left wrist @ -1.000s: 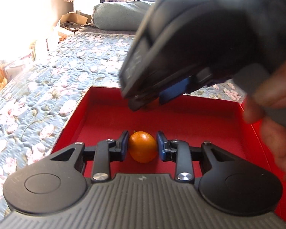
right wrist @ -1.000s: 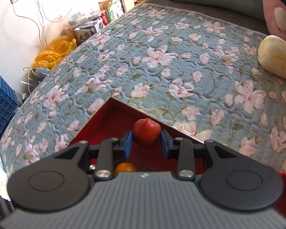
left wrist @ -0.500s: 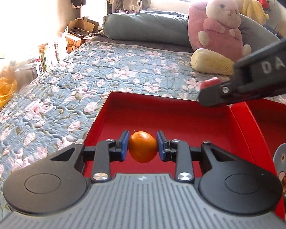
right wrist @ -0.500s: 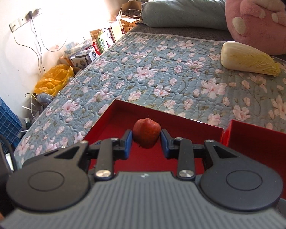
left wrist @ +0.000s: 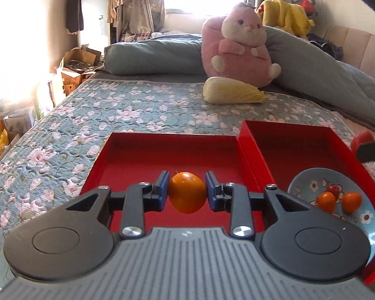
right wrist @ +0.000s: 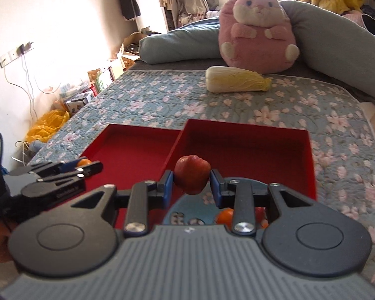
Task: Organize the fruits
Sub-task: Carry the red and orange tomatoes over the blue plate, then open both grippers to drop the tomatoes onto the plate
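A bed with a floral quilt [left wrist: 127, 115] is being used as the work surface; two red trays [right wrist: 127, 150] are being kept side by side on it, with a pink plush [right wrist: 258, 25] and a napa cabbage [right wrist: 237, 82] behind. An orange [left wrist: 187, 192] is being pinched by the left gripper [left wrist: 187, 191], jaws narrowed onto it, above the left tray. A red apple-like fruit [right wrist: 192, 173] is being clamped by the right gripper [right wrist: 192, 185] above the blue floral plate [left wrist: 312, 182], where small oranges [left wrist: 326, 200] are lying in the right tray [left wrist: 337, 142]. Sorting is judged mid-carry; each fruit is probably to be lowered into its tray and released.
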{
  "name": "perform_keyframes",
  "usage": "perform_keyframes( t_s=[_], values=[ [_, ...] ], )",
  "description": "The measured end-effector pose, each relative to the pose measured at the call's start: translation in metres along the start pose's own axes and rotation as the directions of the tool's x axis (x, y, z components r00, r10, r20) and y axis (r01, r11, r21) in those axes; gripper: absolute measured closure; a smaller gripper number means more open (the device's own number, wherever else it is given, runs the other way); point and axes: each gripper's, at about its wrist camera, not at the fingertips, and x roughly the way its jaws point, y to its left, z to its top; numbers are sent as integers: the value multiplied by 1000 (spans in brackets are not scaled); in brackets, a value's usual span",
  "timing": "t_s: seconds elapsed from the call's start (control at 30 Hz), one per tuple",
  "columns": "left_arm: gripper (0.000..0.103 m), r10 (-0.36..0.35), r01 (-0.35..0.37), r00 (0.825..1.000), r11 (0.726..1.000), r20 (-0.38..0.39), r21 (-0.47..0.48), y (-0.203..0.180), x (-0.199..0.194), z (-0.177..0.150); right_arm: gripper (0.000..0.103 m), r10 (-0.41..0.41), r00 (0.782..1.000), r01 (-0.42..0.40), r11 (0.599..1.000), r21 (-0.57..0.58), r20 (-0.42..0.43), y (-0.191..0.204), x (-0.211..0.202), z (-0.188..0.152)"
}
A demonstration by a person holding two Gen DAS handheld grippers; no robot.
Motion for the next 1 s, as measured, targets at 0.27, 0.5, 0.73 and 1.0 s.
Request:
perform_keyframes(
  t_s=[0.27, 0.5, 0.73, 1.0],
  values=[
    [67, -130, 130, 992, 991, -10, 37, -56, -14, 3, 68, -121, 989, 123, 992, 24, -86, -49, 15, -60],
    [67, -211, 217, 974, 974, -80, 66, -117, 18, -1, 68, -150, 982, 148, 989, -21, -113, -60, 27, -83],
    [67, -196, 212, 968, 973, -157, 93, -143, 56, -9, 67, -156, 980, 150, 987, -56, -125, -59, 34, -91],
    [57, -206, 227, 962, 969, -182, 102, -146, 59, -15, 59, -149, 981, 148, 989, -13, -127, -55, 31, -88]
  ],
)
